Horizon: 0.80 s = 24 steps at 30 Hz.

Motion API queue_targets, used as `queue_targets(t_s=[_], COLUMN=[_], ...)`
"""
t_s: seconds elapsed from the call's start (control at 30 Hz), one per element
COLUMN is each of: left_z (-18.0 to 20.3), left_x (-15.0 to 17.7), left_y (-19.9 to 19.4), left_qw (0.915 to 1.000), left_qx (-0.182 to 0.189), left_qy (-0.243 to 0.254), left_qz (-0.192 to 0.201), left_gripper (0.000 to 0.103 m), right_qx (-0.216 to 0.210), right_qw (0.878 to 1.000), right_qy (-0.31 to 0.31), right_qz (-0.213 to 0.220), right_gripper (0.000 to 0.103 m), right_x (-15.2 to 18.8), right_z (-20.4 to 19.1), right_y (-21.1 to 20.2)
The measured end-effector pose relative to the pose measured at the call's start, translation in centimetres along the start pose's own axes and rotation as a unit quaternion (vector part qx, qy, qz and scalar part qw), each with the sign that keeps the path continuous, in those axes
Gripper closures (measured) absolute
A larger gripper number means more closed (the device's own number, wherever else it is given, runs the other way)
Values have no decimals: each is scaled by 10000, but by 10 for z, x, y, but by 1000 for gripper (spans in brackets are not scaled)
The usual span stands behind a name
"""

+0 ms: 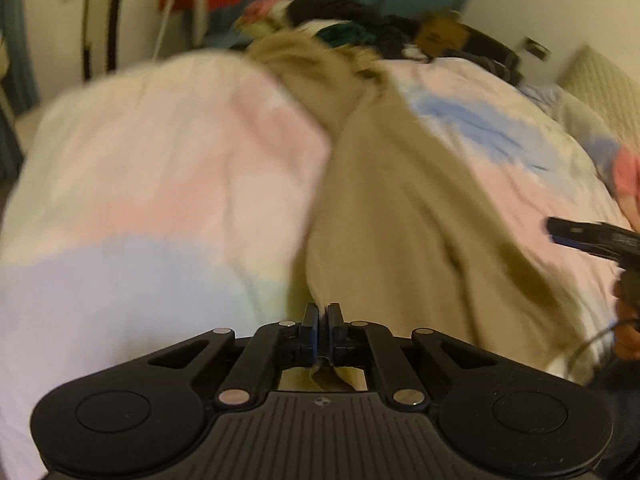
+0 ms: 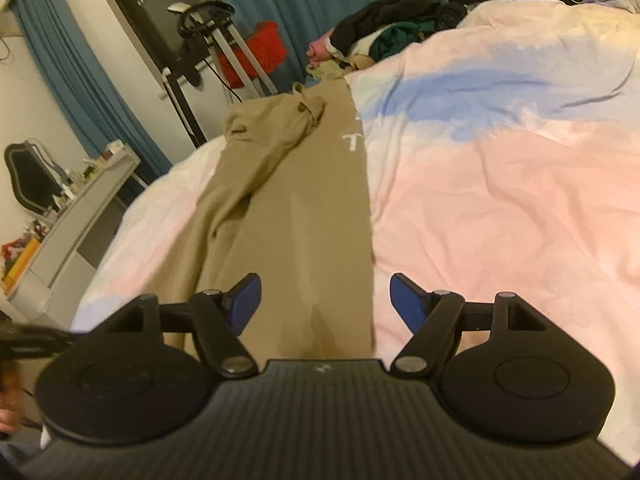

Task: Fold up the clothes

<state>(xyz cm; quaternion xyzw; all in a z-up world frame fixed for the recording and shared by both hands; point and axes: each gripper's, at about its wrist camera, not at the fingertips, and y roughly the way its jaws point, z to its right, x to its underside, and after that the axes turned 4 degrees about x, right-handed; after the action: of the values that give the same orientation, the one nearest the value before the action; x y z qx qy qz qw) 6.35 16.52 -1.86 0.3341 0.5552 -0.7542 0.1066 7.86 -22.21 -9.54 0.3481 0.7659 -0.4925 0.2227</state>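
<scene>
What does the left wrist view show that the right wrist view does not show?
Only the left wrist view shows the left gripper, shut on a fold of the tan garment, and a pale pillow at the right edge. Only the right wrist view shows the right gripper, open above the garment, white lettering on the cloth, and a dressing table with small items. Both show the tan garment, the pastel duvet and the clothes pile beyond.

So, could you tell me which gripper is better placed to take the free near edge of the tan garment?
The right gripper: it is open, with the tan garment lying between its fingers. The left gripper is already shut on the cloth.
</scene>
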Motion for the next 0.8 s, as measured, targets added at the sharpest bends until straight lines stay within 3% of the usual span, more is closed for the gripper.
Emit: queue_targets(t_s=[0.13,0.23,0.37,0.47,0.57,0.7,0.77,0.8], left_z=[57,113,160,157,138,117,102,92], left_x=[-14,-20,-17,-8,-3,-4,-9,-9], left_y=[-17,-13,16,48,70,62,58,56], left_qw=[9962,9887,9843,9903,9857,9839,9828,9815], left_qx=[-107,-85,33,501,986,1090,997,884], left_qy=[864,1492,1698,786,-319,-949,-1283,-1485], left_qz=[12,-83,-475,-1033,-1327,-1047,-879,-822], left_gripper=[99,99,98,95,87,71,48,44], right_qx=[77,81,76,42,-9,-68,-100,-153], right_qw=[9999,9999,9999,9997,9991,9987,9986,9984], right_qy=[5,7,74,205,332,358,317,329], right_qz=[-74,-75,-79,-148,-248,-346,-404,-428], right_gripper=[30,30,30,30,30,30,30,30], right_x=[1,0,-3,-4,-5,-3,-2,-2], right_z=[5,7,13,20,28,31,30,29], right_y=[-3,-7,-11,-12,-12,-11,-10,-9])
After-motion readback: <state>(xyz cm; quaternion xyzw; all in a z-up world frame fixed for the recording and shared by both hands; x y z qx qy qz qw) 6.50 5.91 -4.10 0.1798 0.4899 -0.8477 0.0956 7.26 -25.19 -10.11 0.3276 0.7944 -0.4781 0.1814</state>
